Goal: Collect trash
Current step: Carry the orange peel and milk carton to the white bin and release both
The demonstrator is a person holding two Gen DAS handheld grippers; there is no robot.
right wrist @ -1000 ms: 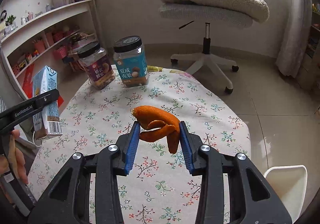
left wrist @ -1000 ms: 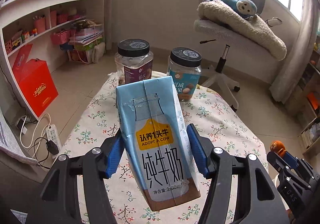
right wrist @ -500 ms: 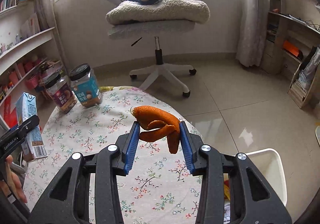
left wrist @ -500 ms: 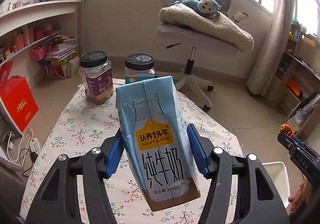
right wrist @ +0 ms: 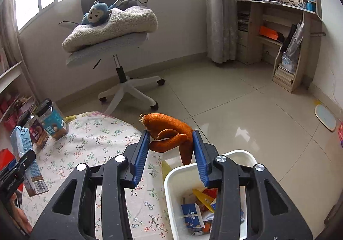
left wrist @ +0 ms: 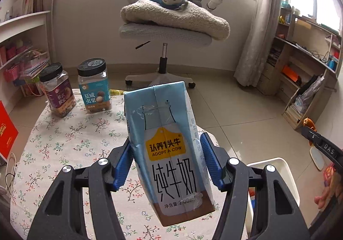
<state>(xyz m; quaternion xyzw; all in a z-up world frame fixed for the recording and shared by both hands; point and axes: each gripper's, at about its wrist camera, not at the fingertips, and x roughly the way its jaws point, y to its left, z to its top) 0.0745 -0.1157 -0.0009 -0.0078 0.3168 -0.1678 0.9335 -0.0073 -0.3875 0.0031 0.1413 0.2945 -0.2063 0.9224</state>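
My left gripper (left wrist: 166,160) is shut on a light blue milk carton (left wrist: 169,150) and holds it in the air over the floral table (left wrist: 64,139). The carton also shows in the right wrist view (right wrist: 25,160). My right gripper (right wrist: 171,147) is shut on an orange peel (right wrist: 169,135) and holds it above the near rim of a white trash bin (right wrist: 214,160). The bin stands on the floor beside the table and holds several wrappers and cartons. In the left wrist view the bin (left wrist: 276,167) is at the lower right, partly hidden by my fingers.
Two nut jars with black lids (left wrist: 94,87) (left wrist: 56,89) stand at the table's far left edge. An office chair (left wrist: 169,32) with a blanket and a blue monkey toy stands beyond the table. Shelves line both walls. A red box (left wrist: 6,132) is at left.
Both grippers have swung to the right, from over the table toward the white bin. The bin has come into view under the right gripper. Both still hold their items.
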